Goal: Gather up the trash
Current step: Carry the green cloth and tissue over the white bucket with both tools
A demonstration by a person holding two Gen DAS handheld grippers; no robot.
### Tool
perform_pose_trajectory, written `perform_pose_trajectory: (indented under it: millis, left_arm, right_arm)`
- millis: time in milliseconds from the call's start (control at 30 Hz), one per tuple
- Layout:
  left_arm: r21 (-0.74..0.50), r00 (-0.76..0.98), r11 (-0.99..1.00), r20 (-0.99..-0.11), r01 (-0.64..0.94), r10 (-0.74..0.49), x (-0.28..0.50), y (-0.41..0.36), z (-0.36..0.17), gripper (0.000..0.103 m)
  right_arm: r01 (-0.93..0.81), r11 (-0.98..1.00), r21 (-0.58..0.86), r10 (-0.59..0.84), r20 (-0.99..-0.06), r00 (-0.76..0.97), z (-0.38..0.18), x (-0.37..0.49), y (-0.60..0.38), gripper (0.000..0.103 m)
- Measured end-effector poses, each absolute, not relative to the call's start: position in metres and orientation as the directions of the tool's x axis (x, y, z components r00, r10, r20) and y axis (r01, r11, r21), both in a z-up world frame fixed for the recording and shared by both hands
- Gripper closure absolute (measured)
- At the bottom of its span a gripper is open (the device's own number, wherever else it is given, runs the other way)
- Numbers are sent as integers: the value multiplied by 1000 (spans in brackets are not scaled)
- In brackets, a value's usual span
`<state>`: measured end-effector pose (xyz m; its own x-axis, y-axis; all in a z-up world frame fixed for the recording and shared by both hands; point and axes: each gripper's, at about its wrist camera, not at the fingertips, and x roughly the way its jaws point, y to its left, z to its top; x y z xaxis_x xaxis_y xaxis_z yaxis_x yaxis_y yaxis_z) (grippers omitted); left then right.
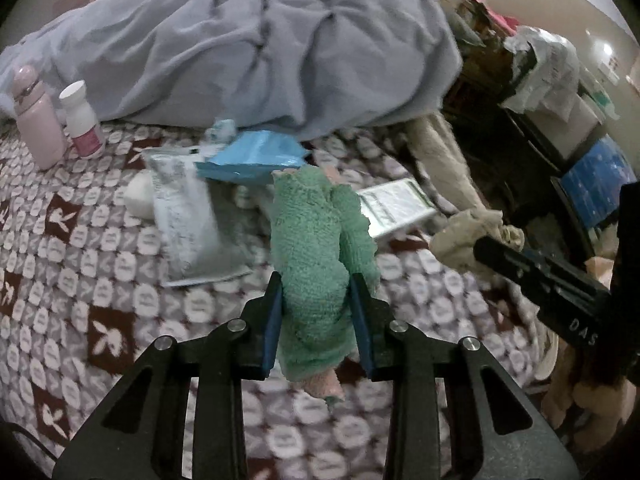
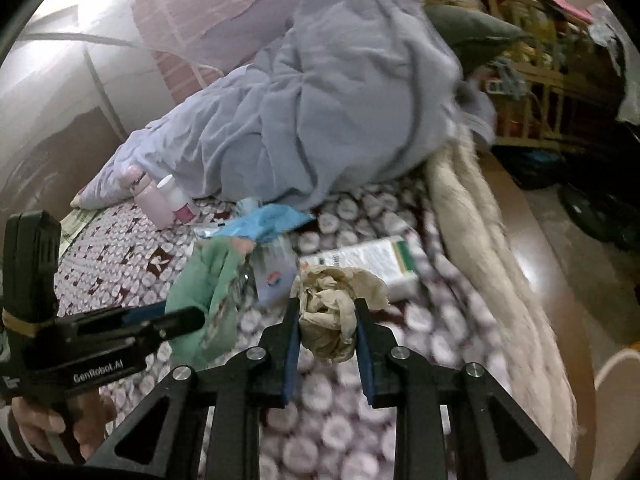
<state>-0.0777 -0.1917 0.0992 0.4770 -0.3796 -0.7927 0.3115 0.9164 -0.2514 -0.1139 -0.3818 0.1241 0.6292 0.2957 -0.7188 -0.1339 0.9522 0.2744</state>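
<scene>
We clamp a fluffy green terry cloth [image 1: 320,256] between the blue pads of our left gripper [image 1: 318,304]; it stands up past the fingertips, with a pink fringe hanging below the jaws. Our right gripper [image 2: 327,332] is closed on a crumpled beige paper wad [image 2: 332,312], pinched from both sides. Both loads hang clear above the brown-and-white patterned bedspread [image 1: 100,280].

Beyond the claws lie a flat white plastic pouch [image 1: 192,224], a crinkled blue plastic wrapper [image 1: 252,156] overlapping its upper corner, and a white-and-green printed carton [image 2: 360,260]. Further back stand a pink bottle [image 1: 34,120] and a white pill bottle with a pink label [image 1: 82,122], just beside each other, against a rumpled grey-blue duvet [image 1: 260,60]. The bedspread nearest us is open. To the right, a beige fleecy blanket [image 2: 492,248] drapes over the bed's edge beside cluttered shelves [image 2: 540,80].

Both grippers tilt downward, side by side. In the right wrist view a hand [image 2: 56,420] in a striped cuff holds the left gripper's handle.
</scene>
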Motion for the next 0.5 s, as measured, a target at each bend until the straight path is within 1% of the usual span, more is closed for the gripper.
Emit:
perform_pose_trajectory:
  millis: [233,500]
  left_arm:
    - [-222,474,901,-789,372,-391,-96,-228,107,74]
    - [-196,476,881,-781,430,-405,-111,-263,115,73]
  right_arm:
    - [-61,954,294,264,-726,635,121,-152,-416,79]
    - [-18,959,284,227,-722,654,124,-183,-441,79]
